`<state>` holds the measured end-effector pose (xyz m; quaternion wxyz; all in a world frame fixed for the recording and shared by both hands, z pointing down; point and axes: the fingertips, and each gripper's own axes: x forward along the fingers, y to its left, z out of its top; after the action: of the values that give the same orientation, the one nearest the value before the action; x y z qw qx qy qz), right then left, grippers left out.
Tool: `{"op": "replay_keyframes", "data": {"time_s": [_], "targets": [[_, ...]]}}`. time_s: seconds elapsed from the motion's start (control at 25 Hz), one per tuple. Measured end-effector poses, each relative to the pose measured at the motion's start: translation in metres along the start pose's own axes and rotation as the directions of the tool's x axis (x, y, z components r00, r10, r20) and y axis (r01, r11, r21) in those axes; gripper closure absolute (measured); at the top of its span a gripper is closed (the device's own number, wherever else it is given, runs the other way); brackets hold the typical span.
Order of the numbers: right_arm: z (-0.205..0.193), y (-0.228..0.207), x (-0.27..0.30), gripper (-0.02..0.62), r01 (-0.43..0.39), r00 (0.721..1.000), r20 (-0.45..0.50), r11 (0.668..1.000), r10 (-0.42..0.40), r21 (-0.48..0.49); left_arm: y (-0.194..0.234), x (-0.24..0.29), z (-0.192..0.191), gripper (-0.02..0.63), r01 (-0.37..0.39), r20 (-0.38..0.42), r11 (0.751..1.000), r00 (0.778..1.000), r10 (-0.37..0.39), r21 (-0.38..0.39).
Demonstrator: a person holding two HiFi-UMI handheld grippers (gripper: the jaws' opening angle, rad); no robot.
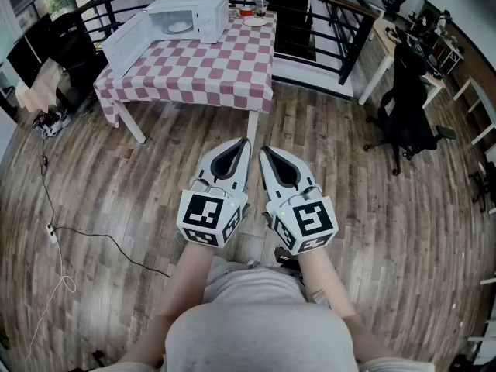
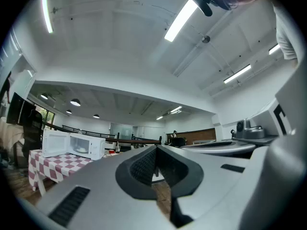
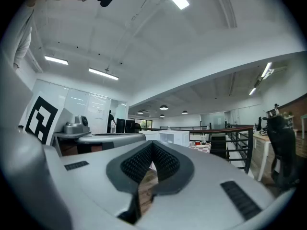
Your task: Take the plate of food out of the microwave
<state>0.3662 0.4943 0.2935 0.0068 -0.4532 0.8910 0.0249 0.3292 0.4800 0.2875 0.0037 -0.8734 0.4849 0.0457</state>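
A white microwave (image 1: 190,15) stands on a table with a red-and-white checked cloth (image 1: 209,72), its door (image 1: 124,43) swung open to the left. A pale plate (image 1: 180,26) shows inside the cavity; what lies on it is too small to make out. My left gripper (image 1: 246,141) and right gripper (image 1: 263,149) are held side by side over the wooden floor, well short of the table, both shut and empty. In the left gripper view the microwave (image 2: 79,145) sits far off to the left of the shut tips (image 2: 156,147). The right gripper view shows the microwave (image 3: 175,138) just beyond its closed tips (image 3: 152,143).
A second plate (image 1: 256,21) and a cup (image 1: 262,8) sit at the table's far right corner. A black railing (image 1: 333,22) runs behind the table. A black office chair (image 1: 411,111) and a desk (image 1: 387,37) stand at the right. A cable (image 1: 58,235) lies on the floor at the left.
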Motion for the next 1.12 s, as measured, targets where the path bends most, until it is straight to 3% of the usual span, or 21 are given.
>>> {"op": "replay_keyframes", "data": {"time_s": [1.12], "targets": [[-0.009, 0.032, 0.133, 0.571, -0.014, 1.0, -0.019, 1.0, 0.015, 0.026, 0.126, 0.028, 0.003, 0.604, 0.029, -0.014, 0.999, 0.999, -0.029, -0.014]]}}
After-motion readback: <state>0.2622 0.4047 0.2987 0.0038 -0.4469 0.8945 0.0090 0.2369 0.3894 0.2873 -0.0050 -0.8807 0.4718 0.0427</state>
